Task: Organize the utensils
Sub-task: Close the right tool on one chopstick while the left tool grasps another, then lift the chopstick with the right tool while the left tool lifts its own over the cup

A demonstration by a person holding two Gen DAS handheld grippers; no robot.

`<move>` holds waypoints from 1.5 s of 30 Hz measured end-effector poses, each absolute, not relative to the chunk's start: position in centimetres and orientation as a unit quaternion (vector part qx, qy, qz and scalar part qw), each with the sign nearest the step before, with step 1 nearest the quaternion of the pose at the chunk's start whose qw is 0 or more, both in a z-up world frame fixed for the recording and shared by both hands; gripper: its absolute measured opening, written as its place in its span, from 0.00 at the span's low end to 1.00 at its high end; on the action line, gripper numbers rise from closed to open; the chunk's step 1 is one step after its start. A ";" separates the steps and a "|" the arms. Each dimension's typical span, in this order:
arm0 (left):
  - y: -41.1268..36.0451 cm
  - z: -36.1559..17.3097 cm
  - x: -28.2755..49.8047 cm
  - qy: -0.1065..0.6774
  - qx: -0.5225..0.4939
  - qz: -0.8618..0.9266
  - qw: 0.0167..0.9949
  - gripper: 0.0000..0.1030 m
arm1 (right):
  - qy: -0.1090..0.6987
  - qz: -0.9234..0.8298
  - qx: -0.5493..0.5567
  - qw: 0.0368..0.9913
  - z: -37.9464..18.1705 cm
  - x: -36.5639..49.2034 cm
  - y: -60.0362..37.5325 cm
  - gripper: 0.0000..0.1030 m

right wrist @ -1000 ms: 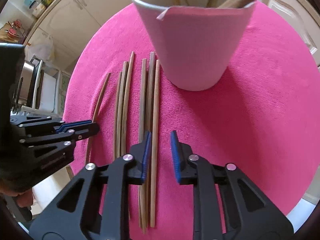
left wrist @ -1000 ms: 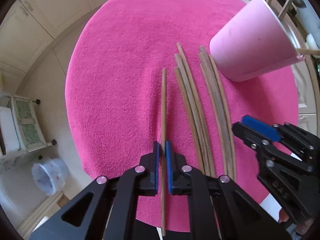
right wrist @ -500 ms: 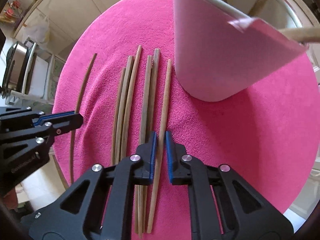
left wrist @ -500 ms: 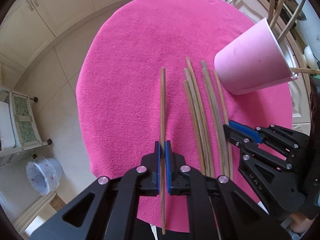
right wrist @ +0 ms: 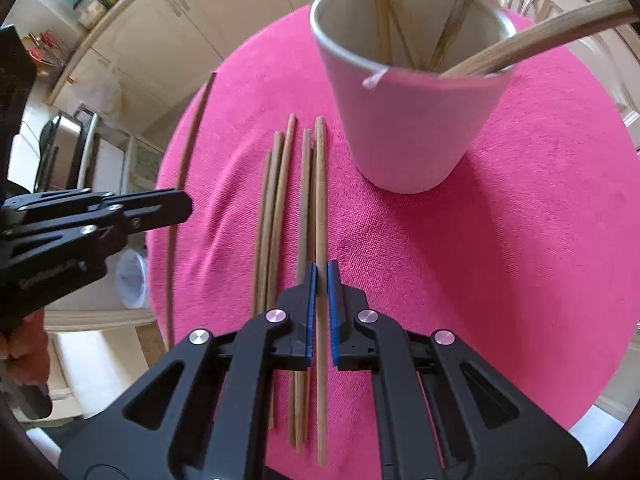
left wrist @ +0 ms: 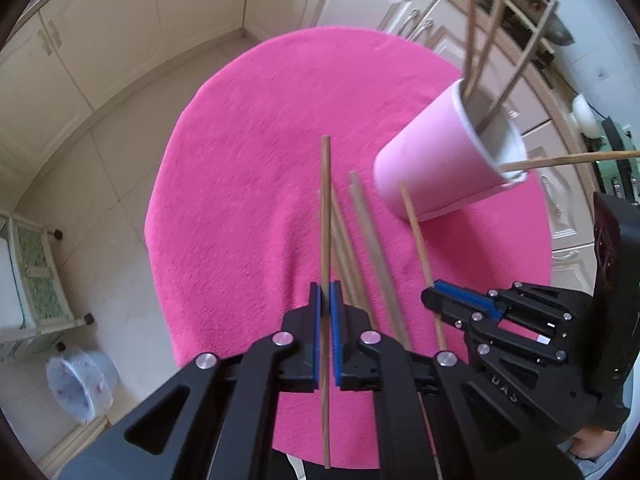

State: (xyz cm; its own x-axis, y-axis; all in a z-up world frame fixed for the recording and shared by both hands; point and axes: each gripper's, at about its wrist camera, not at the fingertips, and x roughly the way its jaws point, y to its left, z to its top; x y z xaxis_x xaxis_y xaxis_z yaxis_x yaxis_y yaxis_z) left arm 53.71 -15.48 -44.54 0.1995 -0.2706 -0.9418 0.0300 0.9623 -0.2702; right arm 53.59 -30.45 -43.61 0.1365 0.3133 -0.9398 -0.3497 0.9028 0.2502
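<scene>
With my right gripper (right wrist: pixel 319 276) having just closed on 1 chopstick (right wrist: pixel 320 200), like my left gripper (left wrist: pixel 327 300) on another (left wrist: pixel 325 216), both sticks now lift toward the cup (right wrist: pixel 400 128).

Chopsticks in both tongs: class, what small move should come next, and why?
Probably carry both towards the pink cup. The left tongs and right tongs are each shut on one chopstick, and other sticks already stand in the cup.

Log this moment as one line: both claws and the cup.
left claw: shut on wooden chopstick | right claw: shut on another chopstick | pink cup: upright on pink cloth, holds chopsticks
</scene>
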 end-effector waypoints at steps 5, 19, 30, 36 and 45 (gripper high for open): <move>-16.8 -42.8 53.7 0.606 -0.090 -0.122 0.781 0.05 | 0.599 0.226 0.011 0.768 -41.5 52.9 -32.0 0.06; -20.3 -36.8 53.8 0.540 -0.082 -0.188 0.816 0.05 | 0.513 0.246 0.066 0.820 -34.5 52.1 -34.3 0.06; -22.8 -29.9 57.6 0.405 -0.103 -0.206 0.885 0.05 | 0.353 0.209 0.170 0.896 -28.0 55.2 -38.7 0.06; -23.2 -27.8 59.7 0.340 -0.111 -0.188 0.915 0.05 | 0.285 0.165 0.197 0.923 -27.0 57.3 -40.0 0.06; -23.0 -28.8 61.5 0.297 -0.110 -0.171 0.933 0.05 | 0.229 0.129 0.179 0.948 -27.7 59.4 -39.1 0.06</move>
